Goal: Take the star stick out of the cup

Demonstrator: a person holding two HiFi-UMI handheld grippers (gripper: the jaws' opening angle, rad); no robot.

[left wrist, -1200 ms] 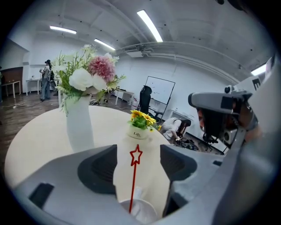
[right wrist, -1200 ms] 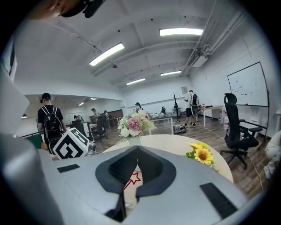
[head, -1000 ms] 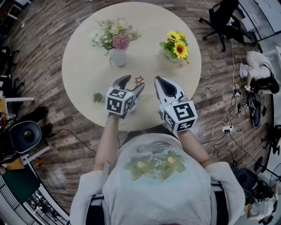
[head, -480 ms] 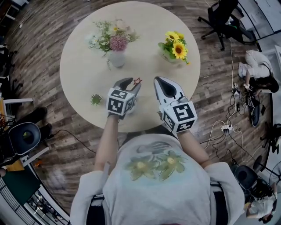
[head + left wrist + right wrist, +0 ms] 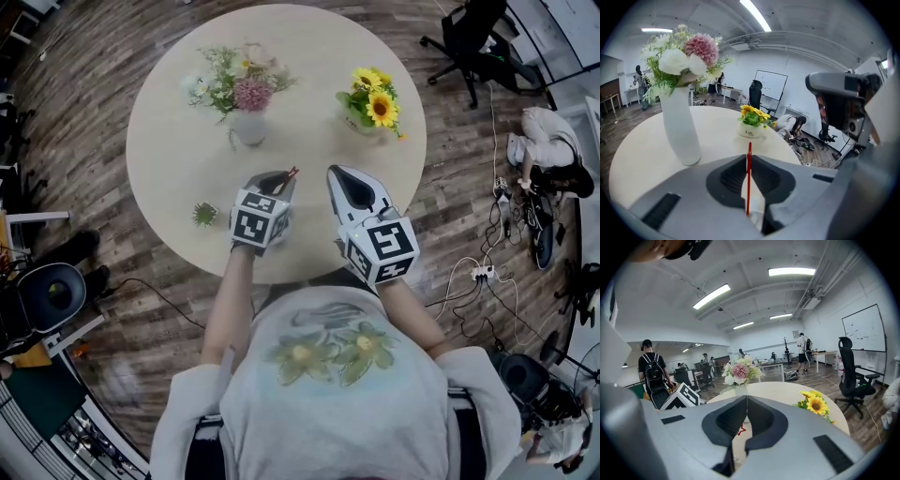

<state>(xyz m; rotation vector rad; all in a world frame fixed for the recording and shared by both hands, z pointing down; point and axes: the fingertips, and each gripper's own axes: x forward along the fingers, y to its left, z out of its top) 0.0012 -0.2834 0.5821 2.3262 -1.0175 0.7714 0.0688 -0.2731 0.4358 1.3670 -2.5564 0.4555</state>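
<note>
At the near edge of a round table [image 5: 178, 122], the left gripper [image 5: 279, 176] was closing its jaws on the red star stick [image 5: 749, 180]. The pads met the thin shaft on both sides. The stick stood upright between the jaws, and its lower end ran down to a pale cup [image 5: 758, 212], only a sliver of which showed. From the head view, the star end poked out just past the jaw tips. Just beside it, the right gripper [image 5: 336, 174] hung over the table with its jaws together and nothing held between them. A small green sprig [image 5: 204, 214] lay on the table to the left gripper's left. Farther across stood a white vase [image 5: 250, 125] of pink and white flowers, and to its right a pot of sunflowers [image 5: 370, 103]. Beyond the table were an office chair [image 5: 473, 37] and a whiteboard [image 5: 771, 84].
</note>
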